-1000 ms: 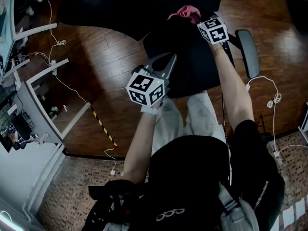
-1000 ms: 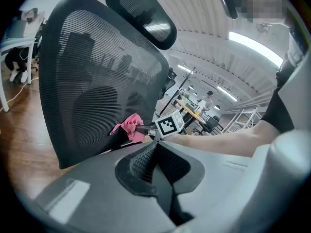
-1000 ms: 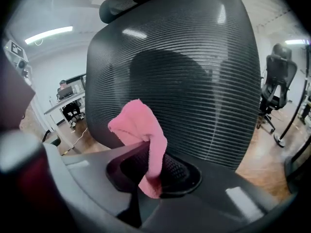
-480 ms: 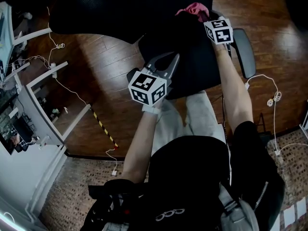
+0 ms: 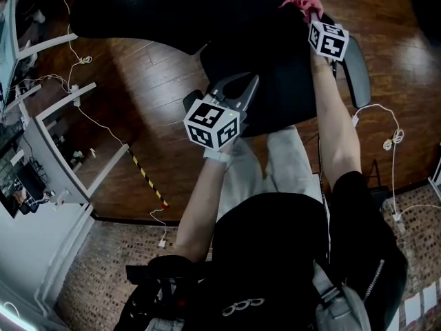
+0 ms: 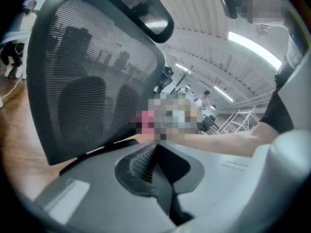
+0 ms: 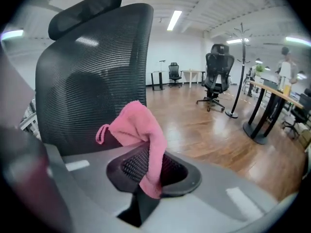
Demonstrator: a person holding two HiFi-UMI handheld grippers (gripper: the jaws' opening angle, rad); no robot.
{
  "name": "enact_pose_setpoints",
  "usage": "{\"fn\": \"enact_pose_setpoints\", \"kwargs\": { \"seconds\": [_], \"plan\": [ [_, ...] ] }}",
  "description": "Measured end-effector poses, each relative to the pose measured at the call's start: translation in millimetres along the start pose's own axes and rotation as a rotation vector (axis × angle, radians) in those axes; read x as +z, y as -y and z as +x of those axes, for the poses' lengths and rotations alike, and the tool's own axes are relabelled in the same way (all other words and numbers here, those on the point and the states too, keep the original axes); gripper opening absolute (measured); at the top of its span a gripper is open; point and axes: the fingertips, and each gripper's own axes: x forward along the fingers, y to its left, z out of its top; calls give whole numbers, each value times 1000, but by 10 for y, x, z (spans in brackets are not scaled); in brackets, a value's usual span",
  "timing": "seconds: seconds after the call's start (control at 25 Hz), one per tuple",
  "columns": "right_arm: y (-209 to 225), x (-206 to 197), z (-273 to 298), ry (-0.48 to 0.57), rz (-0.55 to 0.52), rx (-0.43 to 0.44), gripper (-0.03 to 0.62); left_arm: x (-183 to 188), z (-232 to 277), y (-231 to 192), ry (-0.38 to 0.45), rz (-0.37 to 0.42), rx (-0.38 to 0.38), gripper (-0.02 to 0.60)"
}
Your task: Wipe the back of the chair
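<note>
L gripper (image 6: pixel 154 154): jaws together, empty.
R gripper (image 7: pixel 146 176): clamped on pink cloth (image 7: pixel 136 130) (contact w/ mesh unclear).
Chair back (image 7: pixel 92 67): upright, just behind cloth.

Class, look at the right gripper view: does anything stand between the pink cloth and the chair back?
Nothing visible does. The right hand-held gripper holds the cloth, and the mesh chair back lies open just beyond it.

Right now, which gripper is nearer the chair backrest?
Right. The right gripper, jaws shut on the pink cloth, is up at the backrest's edge. The left gripper, jaws together and empty, hangs over the seat, short of the backrest.
</note>
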Motion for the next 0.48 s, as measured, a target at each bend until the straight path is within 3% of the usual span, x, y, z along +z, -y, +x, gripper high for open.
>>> {"fn": "enact_pose_setpoints", "kwargs": {
  "seconds": [0.2,0.48],
  "plan": [
    [116,182,-164,99,63,-117,44,-29,-239,-74,21,-22,11,-9],
    [-315,180,3,29,-9,-34,43,-43,-500,-229,44,-32,27,-9]
  ]
}}
